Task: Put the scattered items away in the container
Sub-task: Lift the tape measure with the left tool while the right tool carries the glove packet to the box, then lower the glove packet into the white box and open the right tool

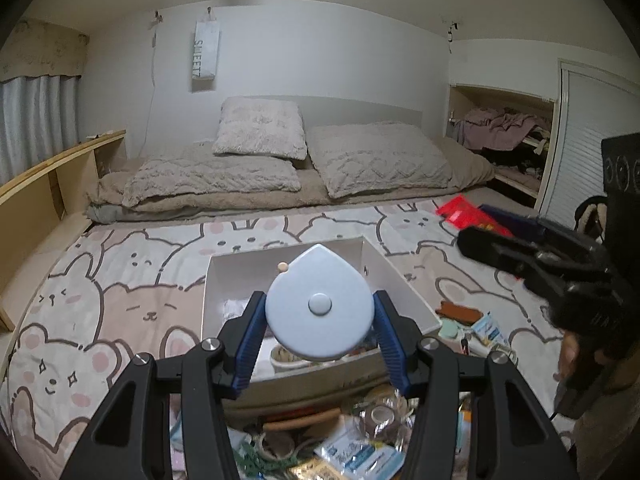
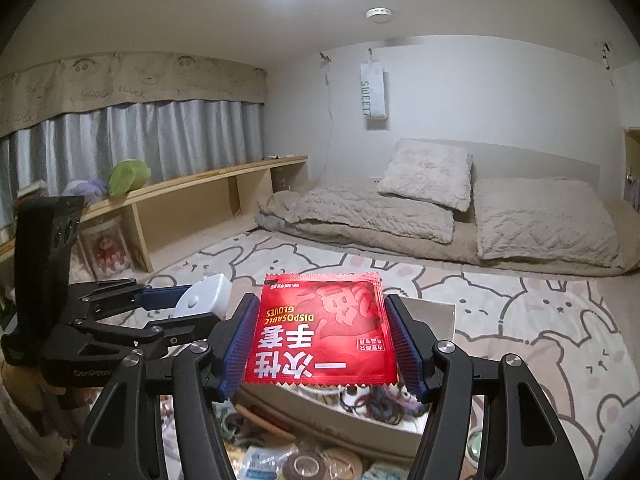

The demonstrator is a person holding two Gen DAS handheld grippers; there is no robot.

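Note:
My left gripper [image 1: 318,328] is shut on a pale blue teardrop-shaped tape measure [image 1: 318,304], held above the white open box [image 1: 404,280] on the bear-print blanket. My right gripper [image 2: 322,338] is shut on a flat red packet of disposable gloves [image 2: 320,332], its blue pads pressing both side edges, above the same white box [image 2: 440,312]. In the right wrist view the left gripper [image 2: 168,300] with the tape measure [image 2: 204,298] shows at the left. In the left wrist view the right gripper [image 1: 520,252] with the red packet [image 1: 464,212] shows at the right. The box holds small items, mostly hidden.
Scattered items lie in front of the box: tape rolls [image 1: 380,414], plastic-wrapped packets [image 1: 356,454], a brown case [image 1: 460,314]. More small things [image 2: 304,466] lie near the lower edge. Pillows and a quilt [image 1: 280,168] lie behind; a wooden shelf [image 1: 44,192] runs along the left.

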